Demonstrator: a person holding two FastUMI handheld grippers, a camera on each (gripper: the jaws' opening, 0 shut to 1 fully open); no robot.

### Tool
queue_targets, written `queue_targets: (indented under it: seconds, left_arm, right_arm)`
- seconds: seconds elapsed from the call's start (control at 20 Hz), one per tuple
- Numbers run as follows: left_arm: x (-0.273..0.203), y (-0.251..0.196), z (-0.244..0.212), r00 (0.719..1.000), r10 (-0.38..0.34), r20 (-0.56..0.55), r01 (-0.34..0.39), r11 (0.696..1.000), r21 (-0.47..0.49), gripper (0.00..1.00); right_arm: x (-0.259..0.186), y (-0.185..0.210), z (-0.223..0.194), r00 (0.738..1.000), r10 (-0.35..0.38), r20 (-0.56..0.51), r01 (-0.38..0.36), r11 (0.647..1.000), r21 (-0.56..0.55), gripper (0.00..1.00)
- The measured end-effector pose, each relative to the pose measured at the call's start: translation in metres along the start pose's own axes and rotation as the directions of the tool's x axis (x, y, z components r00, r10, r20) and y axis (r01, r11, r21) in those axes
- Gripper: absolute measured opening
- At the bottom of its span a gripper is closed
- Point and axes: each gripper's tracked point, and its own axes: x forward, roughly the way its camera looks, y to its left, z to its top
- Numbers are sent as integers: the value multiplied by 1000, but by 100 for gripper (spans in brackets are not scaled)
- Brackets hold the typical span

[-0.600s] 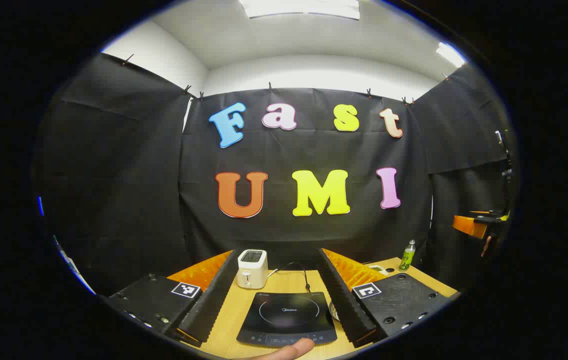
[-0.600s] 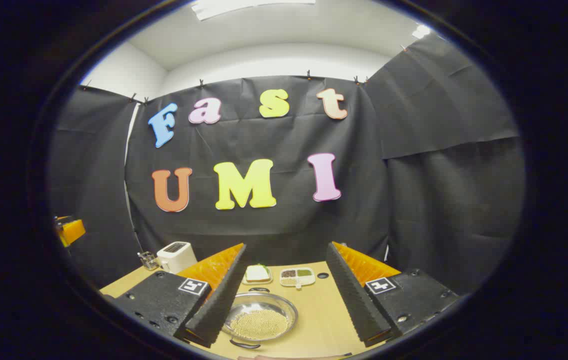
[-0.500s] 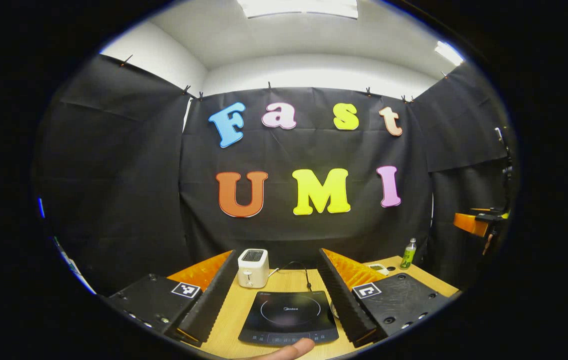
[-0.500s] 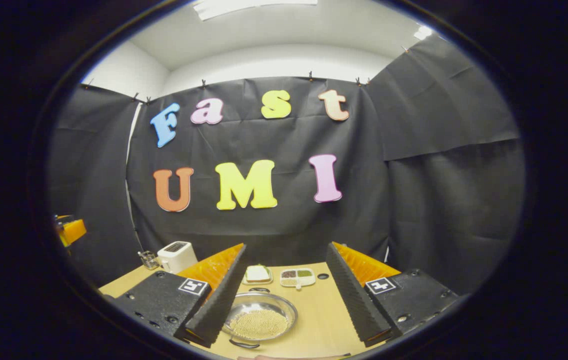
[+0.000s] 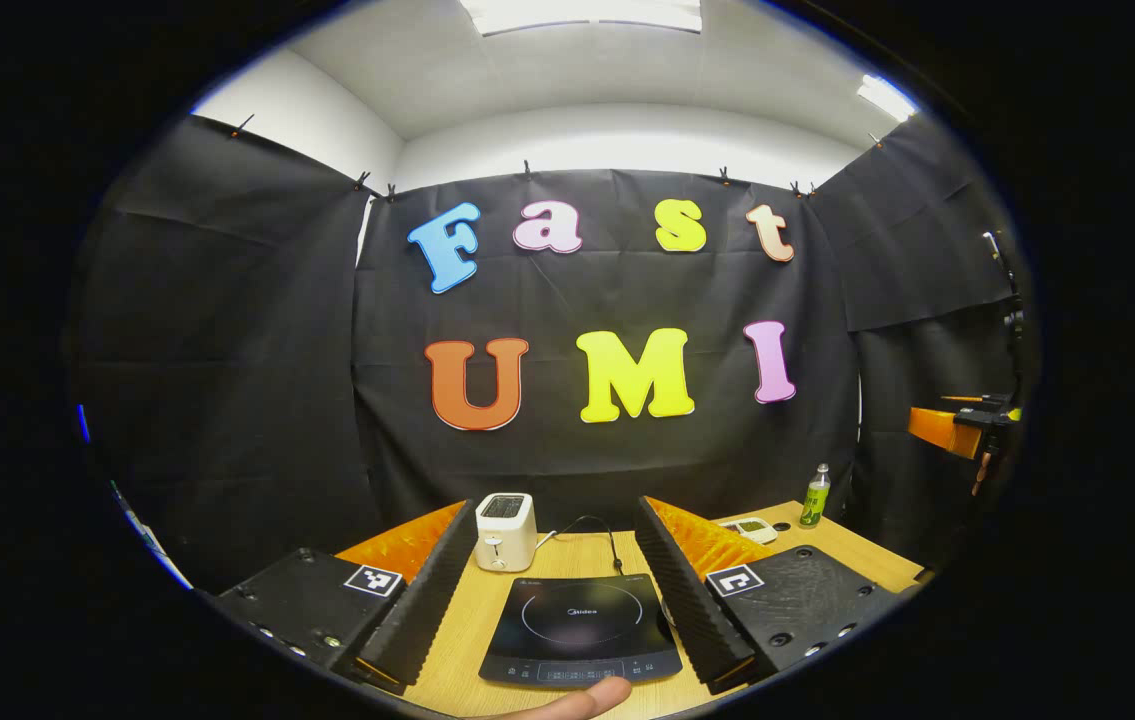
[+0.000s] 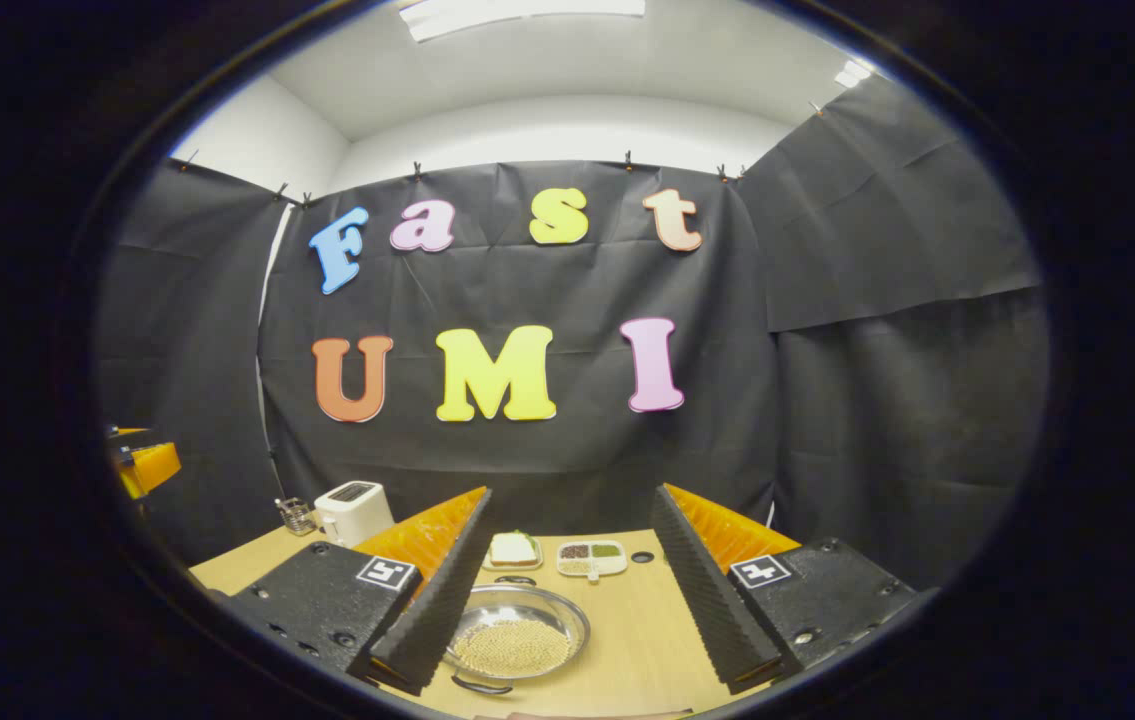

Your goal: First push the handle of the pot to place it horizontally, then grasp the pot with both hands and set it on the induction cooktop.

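The pot is a shallow steel pan full of pale grains, on the wooden table between the fingers of my right gripper. That gripper is open and hovers short of the pot. Its left finger hides the pot's left rim. One dark loop handle points toward me and the other handle points away. The black induction cooktop lies flat on the table between the fingers of my left gripper, which is open and holds nothing. A person's fingertip shows at the cooktop's near edge.
A white toaster stands behind the cooktop, its cord trailing right. A green bottle and a white tray sit at the far right. Behind the pot are a sandwich plate, a divided dish and a wire holder.
Both views have drifted slightly. In the left gripper view the toaster and cooktop sit a little higher and more table shows at right. Both grippers stay open and the pot has not moved.
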Motion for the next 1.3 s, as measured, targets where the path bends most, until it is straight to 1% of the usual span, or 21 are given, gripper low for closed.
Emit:
queue_targets:
  seconds: [0.25,0.35,0.45,0.5,0.55,0.6,0.65,0.75,0.8,0.85,0.9,0.95,1.0,1.1,1.25,1.3]
  left_arm:
    - [-4,3,2,1000,-8,11,8,1000,-27,95]
    - [-5,6,2,1000,-8,15,8,999,-38,95]
    - [-5,9,3,1000,-5,22,6,999,-39,95]
    - [-6,8,3,1000,-9,21,9,999,-37,95]
    - [-6,8,3,1000,-16,19,16,999,-36,95]
    - [-6,6,2,999,-30,19,31,999,-35,95]
    - [-6,4,2,999,-45,19,45,998,-38,95]
    - [-8,5,0,998,-54,21,54,998,-30,95]
    - [-7,6,0,998,-52,21,52,998,-23,95]
    - [-6,6,-3,999,-48,20,48,999,-20,95]
    - [-6,6,-4,999,-48,18,49,999,-20,95]
    - [-6,6,-4,998,-53,19,53,998,-23,95]
    - [-7,5,-3,998,-59,20,60,998,-29,95]
    - [-8,5,1,997,-65,35,66,997,-32,95]
    - [-9,5,1,997,-64,45,65,998,-26,95]
    - [-8,5,0,997,-66,44,67,997,-26,95]
  right_arm:
    - [8,7,-16,999,22,-35,-22,1000,5,96]
    - [10,10,-22,998,35,-48,-35,999,0,89]
    - [13,12,-23,998,41,-54,-40,999,10,75]
    - [14,12,-27,997,42,-61,-41,999,14,65]
    - [16,15,-28,996,50,-70,-48,999,22,62]
    - [18,19,-32,995,57,-77,-55,998,28,55]
    - [21,21,-36,994,59,-93,-56,998,31,52]
    - [22,34,-43,989,90,-115,-84,995,54,27]
    - [26,42,-49,985,113,-130,-105,992,70,13]
    - [28,50,-54,980,133,-150,-120,989,89,12]
    - [29,57,-63,972,153,-179,-137,986,100,7]
    - [27,64,-69,962,176,-210,-157,982,104,4]
    - [30,73,-80,952,190,-241,-174,981,85,4]
    - [31,78,-91,947,173,-272,-169,985,38,4]
    - [31,96,-113,932,170,-320,-175,984,13,4]
    - [32,102,-121,927,168,-336,-177,984,1,0]
